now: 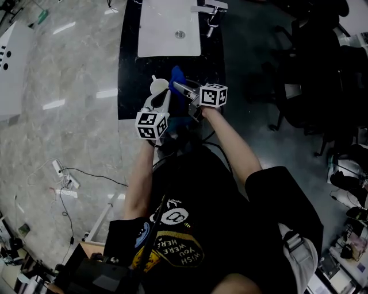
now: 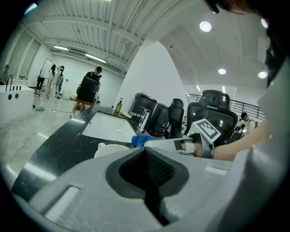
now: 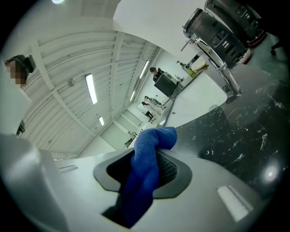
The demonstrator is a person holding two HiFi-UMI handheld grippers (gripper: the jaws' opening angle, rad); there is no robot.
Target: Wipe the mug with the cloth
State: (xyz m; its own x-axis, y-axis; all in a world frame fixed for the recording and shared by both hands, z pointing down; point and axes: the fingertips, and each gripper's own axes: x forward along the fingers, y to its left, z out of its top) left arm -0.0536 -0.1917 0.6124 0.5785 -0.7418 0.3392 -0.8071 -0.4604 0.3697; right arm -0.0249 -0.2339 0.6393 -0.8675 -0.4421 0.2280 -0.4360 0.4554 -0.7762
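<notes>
A white mug [image 1: 159, 86] stands on the black counter [image 1: 129, 86] in front of the sink. My left gripper [image 1: 161, 96] reaches it from the near side, its jaws closed at the mug's near rim. In the left gripper view the mug [image 2: 111, 149] shows just past the closed jaws of the left gripper [image 2: 146, 156]. My right gripper [image 1: 179, 87] comes in from the right, shut on a blue cloth [image 1: 177, 74] that lies against the mug's right side. In the right gripper view the cloth [image 3: 147, 172] bulges out between the pads of the right gripper [image 3: 149, 156].
A white sink [image 1: 167, 34] with a chrome faucet [image 1: 211, 11] lies behind the mug. Black office chairs [image 1: 310, 86] stand to the right of the counter. A power strip and cables [image 1: 66, 178] lie on the marble floor at the left.
</notes>
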